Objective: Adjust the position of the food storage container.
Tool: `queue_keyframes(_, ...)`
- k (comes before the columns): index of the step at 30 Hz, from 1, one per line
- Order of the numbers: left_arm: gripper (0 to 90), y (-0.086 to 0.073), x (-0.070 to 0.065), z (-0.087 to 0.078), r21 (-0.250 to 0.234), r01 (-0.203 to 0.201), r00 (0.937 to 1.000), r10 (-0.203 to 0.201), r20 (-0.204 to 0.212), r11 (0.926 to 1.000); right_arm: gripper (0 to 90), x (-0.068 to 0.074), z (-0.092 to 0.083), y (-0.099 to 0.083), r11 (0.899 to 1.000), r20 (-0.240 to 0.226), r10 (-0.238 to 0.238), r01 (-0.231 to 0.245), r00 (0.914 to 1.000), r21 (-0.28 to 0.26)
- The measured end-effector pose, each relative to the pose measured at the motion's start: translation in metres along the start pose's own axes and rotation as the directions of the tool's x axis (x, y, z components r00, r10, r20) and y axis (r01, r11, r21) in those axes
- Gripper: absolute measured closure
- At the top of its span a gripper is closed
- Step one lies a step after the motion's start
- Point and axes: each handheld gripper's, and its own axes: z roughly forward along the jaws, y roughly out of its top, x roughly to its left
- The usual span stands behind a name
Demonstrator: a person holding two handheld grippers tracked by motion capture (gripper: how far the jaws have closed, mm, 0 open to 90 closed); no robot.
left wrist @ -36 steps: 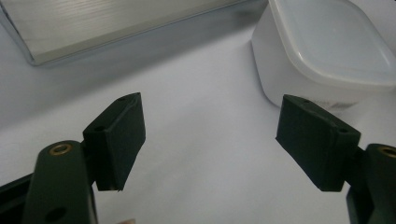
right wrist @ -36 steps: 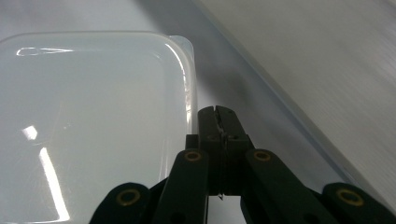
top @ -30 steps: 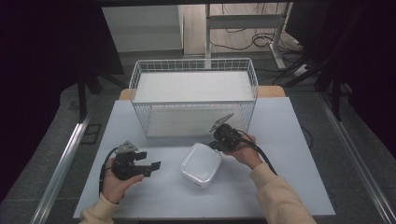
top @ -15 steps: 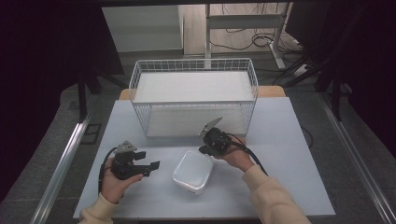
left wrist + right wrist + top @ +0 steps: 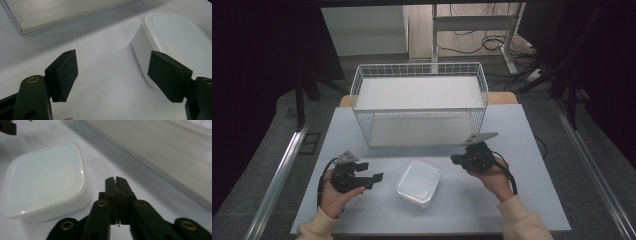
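Sliding left and nearer the person since a second ago, the white lidded container (image 5: 418, 183) lay flat on the pale table (image 5: 532, 200), in front of the wire basket (image 5: 419, 107) and between the two hands. Off it came the right gripper (image 5: 457, 159), swung away to the container's right with its jaws nearly together, just starting to part and nothing between them. Over on the other side, the left gripper (image 5: 377, 177) sat with jaws spread wide and empty, pointed at the container's near edge.

Tongs (image 5: 116, 181) nearly closed, empty, beside white container (image 5: 45, 178).
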Motion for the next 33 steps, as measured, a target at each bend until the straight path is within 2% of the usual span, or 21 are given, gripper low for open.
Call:
queue_keyframes(2, 23.5, 0.000, 0.000, 0.001, 0.003, -0.003, 1.0000, 0.003, -0.001, 1.0000, 67.6, -0.002, -0.011, -0.014, 0.998, 0.011, 0.052, -0.051, 0.9986, -0.041)
queue_keyframes(5, 24.7, 0.000, -0.002, 0.002, 0.009, -0.011, 0.9999, 0.011, 0.006, 0.9999, 44.1, -0.002, -0.023, -0.032, 0.990, 0.044, 0.105, -0.100, 0.9934, -0.104)
queue_keyframes(6, 25.5, 0.000, -0.002, 0.002, 0.009, -0.011, 0.9999, 0.011, 0.006, 0.9999, 44.1, -0.002, -0.023, -0.032, 0.990, 0.044, 0.105, -0.100, 0.9934, -0.104)
queue_keyframes(7, 26.0, 0.001, -0.004, 0.002, 0.017, -0.016, 0.9998, 0.016, 0.015, 0.9997, 33.4, -0.001, -0.029, -0.042, 0.984, 0.048, 0.135, -0.128, 0.9897, -0.128)
queue_keyframes(10, 26.6, 0.002, -0.006, 0.001, 0.024, -0.031, 0.9994, 0.030, 0.018, 0.9992, 23.2, 0.002, -0.036, -0.055, 0.973, 0.056, 0.183, -0.172, 0.9816, -0.151)
queue_keyframes(15, 27.0, 0.002, -0.010, 0.000, 0.034, -0.048, 0.9987, 0.047, 0.021, 0.9983, 18.9, 0.003, -0.044, -0.070, 0.960, 0.086, 0.229, -0.210, 0.9697, -0.185)
queue_keyframes(20, 32.6, 0.002, -0.012, 0.001, 0.056, -0.044, 0.9985, 0.042, 0.037, 0.9975, 18.2, 0.000, -0.047, -0.072, 0.955, 0.098, 0.243, -0.220, 0.9652, -0.198)
queue_keyframes(23, 49.8, 0.002, -0.013, 0.002, 0.073, -0.046, 0.9976, 0.042, 0.056, 0.9963, 18.1, 0.003, -0.048, -0.069, 0.959, 0.096, 0.227, -0.205, 0.9691, -0.196)
queue_keyframes(26, 70.9, 0.001, -0.016, 0.005, 0.095, -0.055, 0.9968, 0.049, 0.063, 0.9939, 18.1, 0.005, -0.049, -0.068, 0.960, 0.092, 0.219, -0.197, 0.9715, -0.199)
queue_keyframes(27, 76.2, -0.001, -0.021, 0.010, 0.125, -0.072, 0.9947, 0.062, 0.082, 0.9895, 18.1, 0.006, -0.048, -0.068, 0.961, 0.090, 0.216, -0.195, 0.9723, -0.196)
queue_keyframes(30, 86.4, -0.003, -0.029, 0.017, 0.167, -0.111, 0.9898, 0.094, 0.108, 0.9797, 18.1, 0.009, -0.046, -0.067, 0.965, 0.097, 0.206, -0.185, 0.9738, -0.184)
queue_keyframes(31, 88.6, -0.003, -0.029, 0.017, 0.167, -0.111, 0.9898, 0.094, 0.108, 0.9797, 18.1, 0.009, -0.045, -0.067, 0.966, 0.098, 0.202, -0.182, 0.9745, -0.181)
queue_keyframes(33, 89.8, -0.003, -0.033, 0.021, 0.186, -0.126, 0.9871, 0.105, 0.121, 0.9744, 18.1, 0.009, -0.044, -0.068, 0.968, 0.097, 0.199, -0.180, 0.9752, -0.177)
